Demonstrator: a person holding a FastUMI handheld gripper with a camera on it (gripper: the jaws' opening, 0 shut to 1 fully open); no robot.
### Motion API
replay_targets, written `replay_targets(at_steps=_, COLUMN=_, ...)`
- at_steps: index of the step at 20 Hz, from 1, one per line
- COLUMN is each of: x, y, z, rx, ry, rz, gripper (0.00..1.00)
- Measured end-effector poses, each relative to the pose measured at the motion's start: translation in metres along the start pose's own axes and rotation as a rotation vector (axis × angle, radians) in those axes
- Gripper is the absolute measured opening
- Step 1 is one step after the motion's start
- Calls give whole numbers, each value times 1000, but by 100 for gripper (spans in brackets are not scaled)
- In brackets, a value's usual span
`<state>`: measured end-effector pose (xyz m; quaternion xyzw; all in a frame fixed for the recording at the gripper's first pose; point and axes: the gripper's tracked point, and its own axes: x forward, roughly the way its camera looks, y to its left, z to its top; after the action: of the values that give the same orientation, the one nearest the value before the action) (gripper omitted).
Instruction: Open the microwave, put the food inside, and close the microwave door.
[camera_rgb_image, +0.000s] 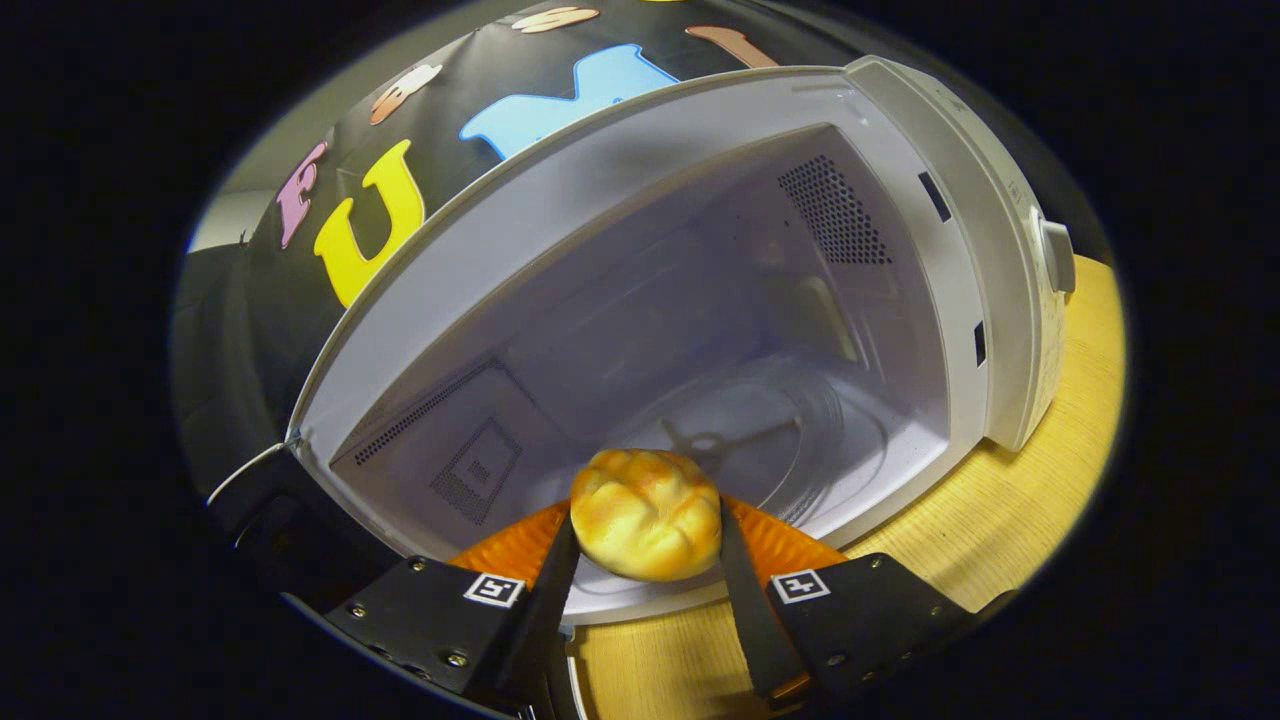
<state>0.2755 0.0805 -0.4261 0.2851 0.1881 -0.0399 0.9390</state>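
A golden bread roll (646, 512) sits pinched between my two fingers, and my gripper (646, 520) is shut on it. The roll hangs just over the front sill of the white microwave (560, 220), whose cavity stands wide open right ahead. Inside, the glass turntable (790, 430) lies on the cavity floor beyond the roll. The microwave door (270, 500) is swung out to the left of my fingers, dark and seen edge-on. The control panel with its knob (1055, 255) is on the right side of the oven.
The microwave stands on a light wooden table (1000, 520) that stretches under my fingers and off to the right. The booth's black cloth wall rises behind the oven.
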Motion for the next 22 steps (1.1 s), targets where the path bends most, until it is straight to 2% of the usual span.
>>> replay_targets(at_steps=1, x=2, y=-2, z=-1, rx=22, ry=6, rz=-2, gripper=75)
replay_targets(at_steps=3, x=7, y=1, z=2, rx=56, ry=-5, rz=10, gripper=82)
replay_targets(at_steps=5, x=9, y=2, z=4, rx=83, ry=-9, rz=23, gripper=85)
replay_targets(at_steps=8, x=8, y=-1, z=5, rx=51, ry=-21, rz=-11, gripper=90)
replay_targets(at_steps=9, x=6, y=-4, z=8, rx=29, ry=-35, rz=-25, gripper=96)
replay_targets(at_steps=15, x=-10, y=6, z=18, rx=12, ry=-58, rz=2, gripper=96)
replay_targets(at_steps=18, x=-36, y=13, z=23, rx=58, ry=-29, rz=44, gripper=96)
replay_targets(at_steps=22, x=-102, y=19, z=25, rx=-72, ry=23, rz=127, gripper=96)
